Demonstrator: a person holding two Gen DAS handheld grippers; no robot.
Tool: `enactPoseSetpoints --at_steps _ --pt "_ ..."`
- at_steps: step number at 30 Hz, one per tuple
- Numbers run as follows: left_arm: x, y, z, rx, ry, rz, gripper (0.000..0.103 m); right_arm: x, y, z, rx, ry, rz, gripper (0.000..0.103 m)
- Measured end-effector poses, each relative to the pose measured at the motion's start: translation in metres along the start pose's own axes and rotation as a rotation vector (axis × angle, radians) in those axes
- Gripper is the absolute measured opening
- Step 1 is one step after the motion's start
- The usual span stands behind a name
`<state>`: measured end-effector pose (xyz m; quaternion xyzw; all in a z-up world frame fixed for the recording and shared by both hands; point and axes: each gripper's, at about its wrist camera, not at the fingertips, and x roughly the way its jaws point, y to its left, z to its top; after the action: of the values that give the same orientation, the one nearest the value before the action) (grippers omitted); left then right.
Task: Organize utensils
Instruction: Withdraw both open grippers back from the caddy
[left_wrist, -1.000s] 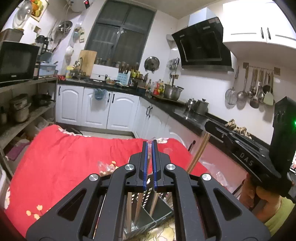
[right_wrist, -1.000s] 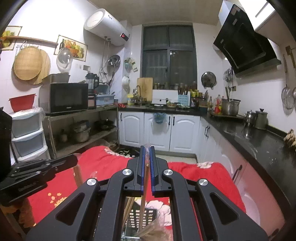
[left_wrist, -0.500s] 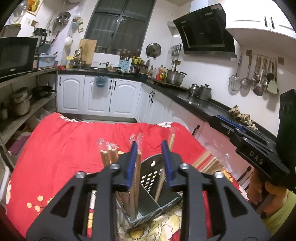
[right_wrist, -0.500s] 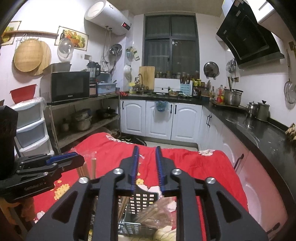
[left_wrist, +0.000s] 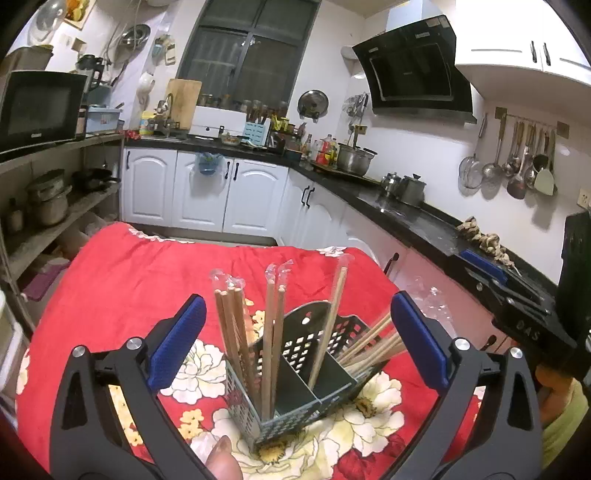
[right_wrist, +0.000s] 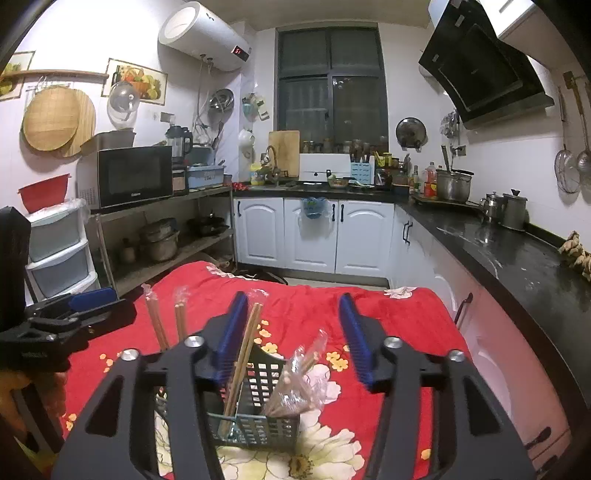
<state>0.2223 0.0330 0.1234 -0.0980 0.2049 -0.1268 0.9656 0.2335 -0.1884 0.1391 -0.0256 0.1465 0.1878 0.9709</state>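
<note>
Wooden chopsticks (left_wrist: 232, 325) in crinkly plastic sleeves stand in the grey perforated caddy (left_wrist: 295, 384) on the red floral tabletop (left_wrist: 122, 280); they look light, stiff and a bit slippery, so I'd pinch a pair mid-shaft, above the rim. The left gripper (left_wrist: 295, 332) is spread wide and empty, with the caddy dead ahead at 6 o'clock low. The right gripper (right_wrist: 293, 332) is also parted, holding nothing, with a sleeved bundle (right_wrist: 295, 387) leaning toward 2 o'clock.
</note>
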Motion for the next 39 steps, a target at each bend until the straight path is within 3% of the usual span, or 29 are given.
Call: enactPoseSetpoints --at_steps 9,13,26,39 --pt "-0.024 -0.002 -0.002 -0.046 -0.025 0.045 0.092 -0.037 -0.003 -0.009 0.000 -0.067 -0.022 0.084" --pt "-0.035 -0.003 -0.007 -0.051 -0.032 0.060 0.092 -0.050 -0.003 -0.013 -0.001 -0.077 -0.021 0.089" --pt "-0.056 -0.021 -0.036 -0.001 0.007 0.067 0.092 -0.078 0.011 -0.038 -0.020 -0.083 -0.015 0.095" --pt "-0.052 -0.027 -0.085 0.007 0.097 0.112 0.092 -0.085 0.020 -0.075 -0.025 -0.003 0.003 0.096"
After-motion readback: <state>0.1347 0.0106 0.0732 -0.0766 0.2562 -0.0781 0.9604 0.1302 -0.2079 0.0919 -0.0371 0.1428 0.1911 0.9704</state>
